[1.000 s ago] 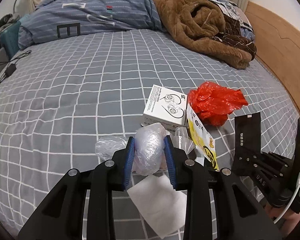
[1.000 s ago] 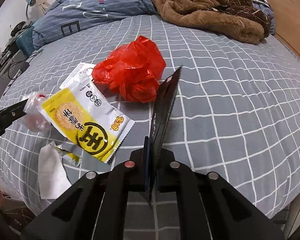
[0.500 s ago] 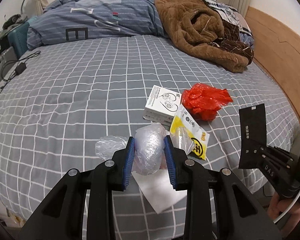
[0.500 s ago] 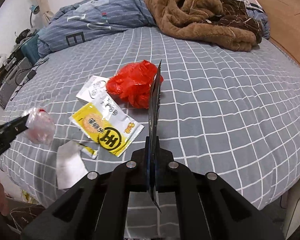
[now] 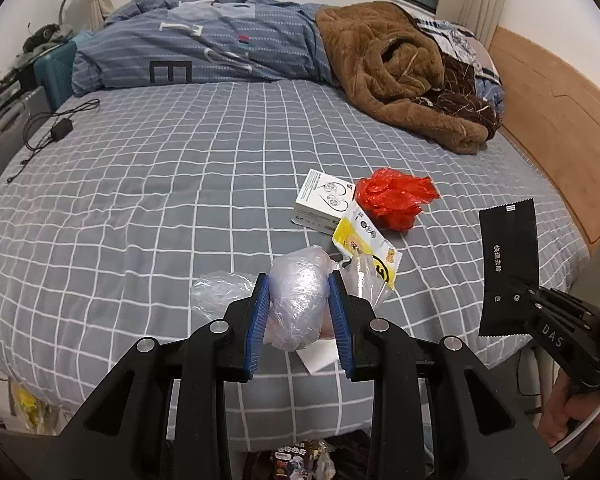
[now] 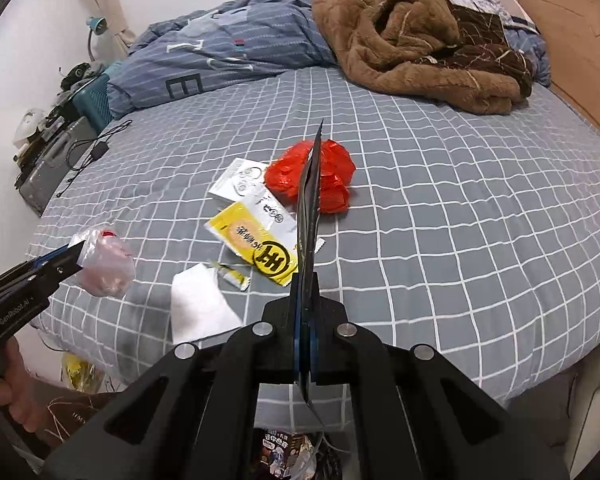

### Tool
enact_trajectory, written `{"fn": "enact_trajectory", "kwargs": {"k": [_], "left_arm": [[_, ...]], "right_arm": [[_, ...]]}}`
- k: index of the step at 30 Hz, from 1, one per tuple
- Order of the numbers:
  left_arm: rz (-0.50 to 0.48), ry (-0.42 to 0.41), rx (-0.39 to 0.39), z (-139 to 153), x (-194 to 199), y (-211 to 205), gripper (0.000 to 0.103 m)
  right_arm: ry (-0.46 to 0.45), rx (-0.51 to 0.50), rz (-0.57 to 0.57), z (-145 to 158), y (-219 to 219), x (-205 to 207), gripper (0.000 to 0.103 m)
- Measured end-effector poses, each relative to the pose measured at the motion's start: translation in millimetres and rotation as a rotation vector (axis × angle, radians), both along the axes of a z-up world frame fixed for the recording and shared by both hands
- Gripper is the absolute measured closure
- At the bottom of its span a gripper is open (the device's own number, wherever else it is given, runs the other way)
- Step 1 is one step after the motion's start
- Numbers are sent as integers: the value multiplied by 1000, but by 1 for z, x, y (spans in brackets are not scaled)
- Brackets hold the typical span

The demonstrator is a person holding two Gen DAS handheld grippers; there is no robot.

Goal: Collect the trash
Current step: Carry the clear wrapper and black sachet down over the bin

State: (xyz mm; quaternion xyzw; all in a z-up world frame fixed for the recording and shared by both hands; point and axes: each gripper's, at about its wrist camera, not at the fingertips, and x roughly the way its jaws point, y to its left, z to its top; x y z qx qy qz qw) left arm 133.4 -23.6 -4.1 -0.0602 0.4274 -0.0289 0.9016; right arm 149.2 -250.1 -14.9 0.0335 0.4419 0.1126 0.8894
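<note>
My left gripper [image 5: 299,300] is shut on a crumpled clear plastic bag [image 5: 296,304], held above the near edge of the bed; it also shows in the right wrist view [image 6: 106,262]. My right gripper [image 6: 305,320] is shut on a flat black wrapper [image 6: 310,208], seen edge-on, and seen flat in the left wrist view [image 5: 508,268]. On the grey checked bed [image 5: 160,184] lie a red plastic bag [image 5: 394,198], a white earphone box [image 5: 324,202], a yellow snack packet [image 5: 366,250] and a white paper sheet [image 6: 200,308].
A brown fleece blanket [image 5: 400,72] and a blue striped duvet [image 5: 204,52] lie at the far end. A charger cable [image 5: 56,132] lies at the left edge. A wooden headboard [image 5: 552,120] is on the right. Trash on the floor [image 6: 288,456] shows below the bed edge.
Both grippers have drawn back and up from the bed, each still holding its item. The trash on the bed now looks farther away, and the floor below the bed edge has come into view.
</note>
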Motion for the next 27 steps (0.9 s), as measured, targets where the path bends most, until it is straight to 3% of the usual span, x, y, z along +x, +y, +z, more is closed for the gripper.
{"fn": "enact_trajectory", "kwargs": {"k": [10, 27], "left_arm": [[5, -20, -11, 19, -39, 4, 74], [-20, 10, -24, 4, -112, -11, 74]], "right_arm": [[-21, -7, 34, 20, 7, -38, 101], [-16, -43, 77, 13, 24, -117, 101]]}}
